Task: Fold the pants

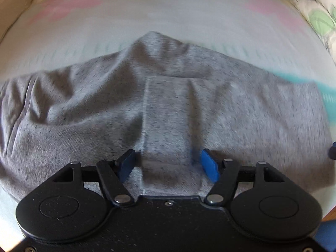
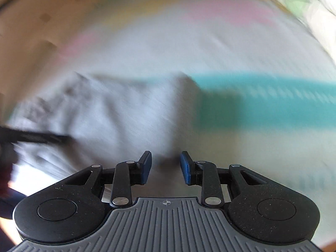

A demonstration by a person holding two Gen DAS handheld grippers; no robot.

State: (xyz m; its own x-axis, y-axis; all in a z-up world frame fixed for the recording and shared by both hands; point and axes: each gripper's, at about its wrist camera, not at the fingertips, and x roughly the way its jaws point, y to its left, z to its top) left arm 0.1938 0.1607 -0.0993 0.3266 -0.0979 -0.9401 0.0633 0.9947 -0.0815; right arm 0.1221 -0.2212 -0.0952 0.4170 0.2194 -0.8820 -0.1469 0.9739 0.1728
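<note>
Grey heathered pants point(image 1: 88, 109) lie bunched and partly folded on a pale bedsheet point(image 1: 147, 12), with a square back pocket point(image 1: 168, 115) facing up. My left gripper point(image 1: 168, 163) is open, its blue pads low over the pants on either side of the pocket's near edge, holding nothing. In the blurred right wrist view the pants point(image 2: 109, 113) lie to the left, and my right gripper point(image 2: 166, 166) is open and empty above the sheet just past the pants' right edge.
The sheet has pink and yellow bands point(image 1: 63, 6) and a teal stripe point(image 2: 273, 96). A green-patterned pillow point(image 1: 319, 16) lies at the far right. A wooden bed frame point(image 1: 14, 6) runs along the far left. The other gripper's dark shape point(image 2: 31, 136) shows at the left.
</note>
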